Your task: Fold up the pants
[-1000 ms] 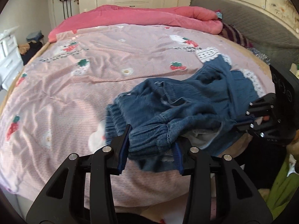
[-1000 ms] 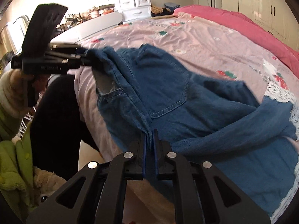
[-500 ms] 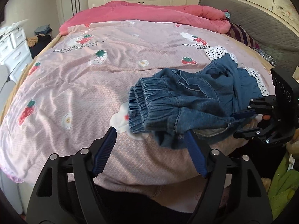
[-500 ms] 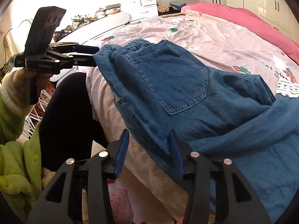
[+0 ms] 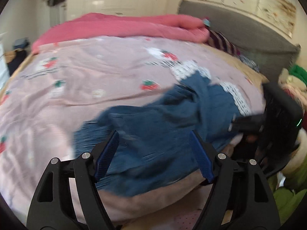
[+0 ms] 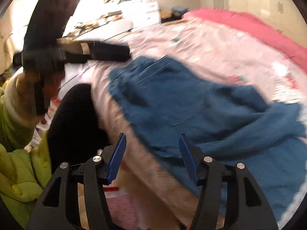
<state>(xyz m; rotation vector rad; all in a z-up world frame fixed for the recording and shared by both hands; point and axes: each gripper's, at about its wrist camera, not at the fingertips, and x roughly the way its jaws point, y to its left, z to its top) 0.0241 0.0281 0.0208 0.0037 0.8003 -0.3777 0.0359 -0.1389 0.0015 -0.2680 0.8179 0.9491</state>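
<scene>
Blue denim pants [image 5: 163,126] with white lace hems [image 5: 236,95] lie crumpled near the front edge of the bed, blurred in both views. My left gripper [image 5: 153,132] hovers over their waist end, open, its blue pads [image 5: 107,153] clear of the cloth. Seen in the right wrist view, the pants [image 6: 201,105] spread to the right. My right gripper [image 6: 152,135] hangs above their near edge, jaws opening, with nothing pressed between the pads. Each gripper also shows in the other's view: the left gripper [image 6: 115,52] at upper left, the right gripper [image 5: 247,122] at right.
A pink quilt with strawberry prints [image 5: 86,76] covers the bed, with a rolled pink blanket [image 5: 134,26] at its far side and a grey headboard [image 5: 249,36] to the right. White drawers [image 6: 142,5] stand behind. A green sleeve [image 6: 17,163] and a black-clad leg [image 6: 76,118] are at the bed's edge.
Both grippers let go of the pants and opened. The pants dropped onto the quilt. Both hands drew back and up a little, and the left one swung sideways.
</scene>
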